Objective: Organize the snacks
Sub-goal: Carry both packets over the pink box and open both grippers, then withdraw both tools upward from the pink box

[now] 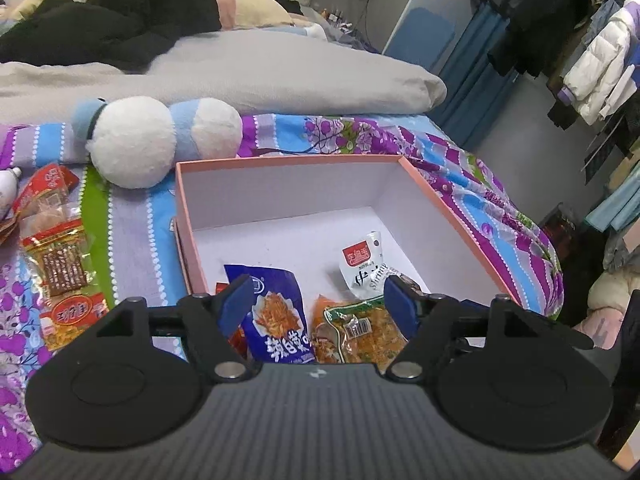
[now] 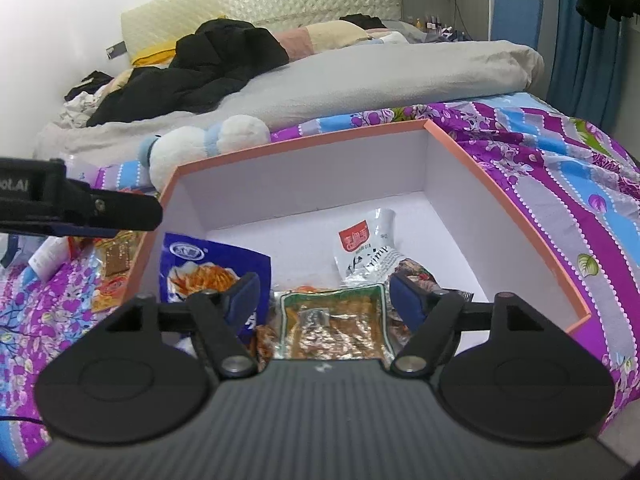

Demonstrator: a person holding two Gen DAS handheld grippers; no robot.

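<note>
Left gripper (image 1: 316, 300): I am holding it wide open over the box's near end, gripping nothing; the blue packet (image 1: 276, 316) is lying loose under it.
Right gripper (image 2: 324, 296): I am keeping it spread too, empty, above the green-edged packet (image 2: 336, 320), apparently just resting there.
Pink box (image 1: 452, 216): it is sitting on the bed to collect snacks; the white shrimp packet (image 2: 366, 248) is lying further in.
Still outside: red packets (image 1: 60, 256) are waiting on the floral sheet (image 1: 132, 240), left of the box.

Red packet (image 1: 221, 288) mostly behind blue pouch (image 1: 276, 316)
</note>
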